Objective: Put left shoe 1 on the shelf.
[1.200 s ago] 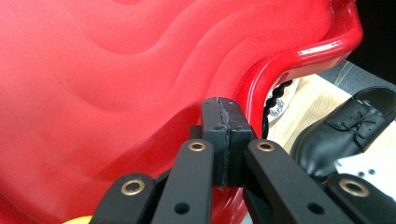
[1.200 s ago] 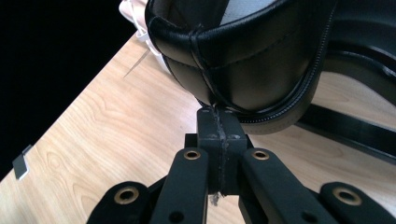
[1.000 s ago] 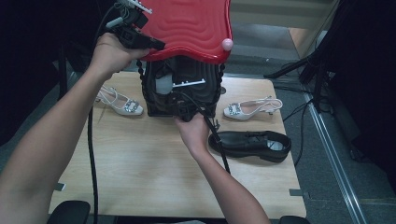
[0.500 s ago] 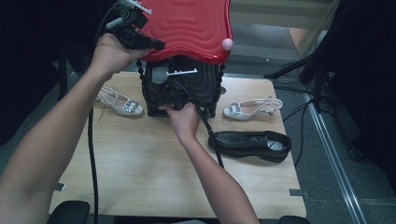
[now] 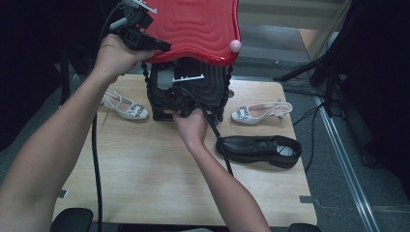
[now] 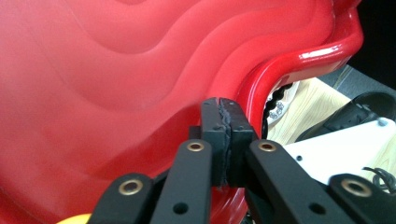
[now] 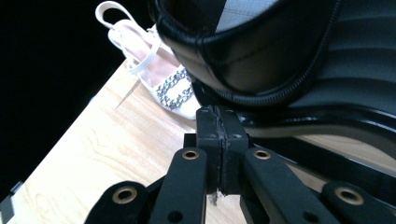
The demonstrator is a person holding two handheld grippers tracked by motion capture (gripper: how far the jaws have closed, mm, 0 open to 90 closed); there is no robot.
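High view: left gripper (image 5: 162, 47) — jaws closed — against red lid (image 5: 193, 24); right gripper (image 5: 181, 104), closed, at black case (image 5: 203, 87).

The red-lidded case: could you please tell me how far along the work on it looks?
Done: the red lid stands raised, the shut left gripper at its edge. In hand: the shut right gripper works at the black case. Probably left: both white sandals and the black shoe lie outside on the table.
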